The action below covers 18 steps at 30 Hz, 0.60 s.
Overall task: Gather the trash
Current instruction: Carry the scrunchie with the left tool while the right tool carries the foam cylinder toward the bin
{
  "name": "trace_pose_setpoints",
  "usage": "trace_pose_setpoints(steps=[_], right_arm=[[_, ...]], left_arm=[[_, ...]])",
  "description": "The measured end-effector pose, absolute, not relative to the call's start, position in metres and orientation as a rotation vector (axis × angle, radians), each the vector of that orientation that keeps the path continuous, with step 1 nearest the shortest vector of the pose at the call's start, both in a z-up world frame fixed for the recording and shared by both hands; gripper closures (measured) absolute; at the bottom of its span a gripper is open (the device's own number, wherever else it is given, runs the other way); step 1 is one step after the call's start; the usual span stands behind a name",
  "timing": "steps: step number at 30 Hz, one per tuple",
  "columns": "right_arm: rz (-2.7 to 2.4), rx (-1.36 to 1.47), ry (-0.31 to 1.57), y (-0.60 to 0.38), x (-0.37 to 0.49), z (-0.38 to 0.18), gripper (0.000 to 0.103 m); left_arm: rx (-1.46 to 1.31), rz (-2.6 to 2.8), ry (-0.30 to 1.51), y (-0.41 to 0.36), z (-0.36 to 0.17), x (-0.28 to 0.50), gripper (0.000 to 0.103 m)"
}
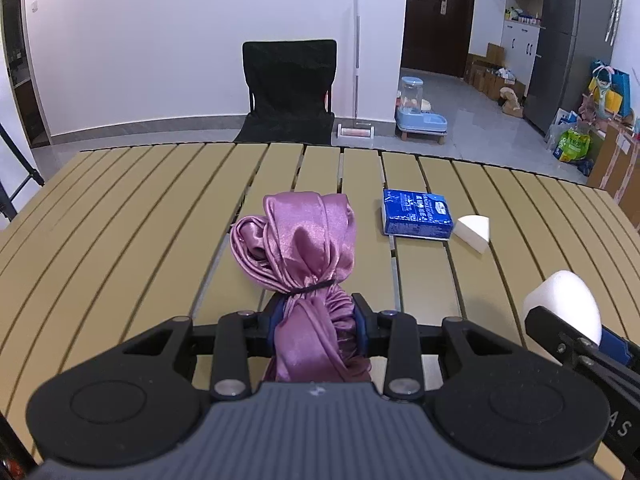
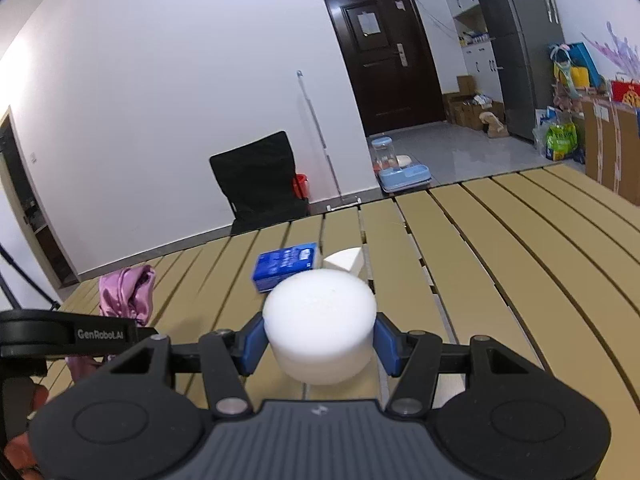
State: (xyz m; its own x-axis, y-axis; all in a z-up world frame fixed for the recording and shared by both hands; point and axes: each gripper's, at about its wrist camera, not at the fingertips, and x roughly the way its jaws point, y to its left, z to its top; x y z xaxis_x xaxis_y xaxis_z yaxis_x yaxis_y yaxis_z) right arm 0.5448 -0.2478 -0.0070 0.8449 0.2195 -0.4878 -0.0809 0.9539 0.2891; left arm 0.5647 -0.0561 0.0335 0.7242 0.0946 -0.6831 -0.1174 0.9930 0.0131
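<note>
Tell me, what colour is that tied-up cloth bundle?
Shiny pinkish purple cloth bundle, clearest in the left wrist view.

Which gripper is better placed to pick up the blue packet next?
Neither is free: the left gripper is shut on the pink cloth bundle, the right gripper on the white foam cylinder. Once emptied, probably the right: the blue packet lies just ahead of it.

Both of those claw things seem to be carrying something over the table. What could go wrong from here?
The purple cloth bundle hangs floppy from the left hand-held gripper, so it might slip or snag. The right hand-held gripper pinches a smooth white foam cylinder only at its sides; it might pop out.
</note>
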Motion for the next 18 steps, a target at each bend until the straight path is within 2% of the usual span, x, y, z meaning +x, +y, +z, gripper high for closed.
trace_pose_setpoints(steps=[18], right_arm=[[0.195, 0.172, 0.537, -0.230, 0.425, 0.018, 0.048]], left_arm=[[-0.018, 0.113, 0.709, -0.029, 0.050, 0.444, 0.068]])
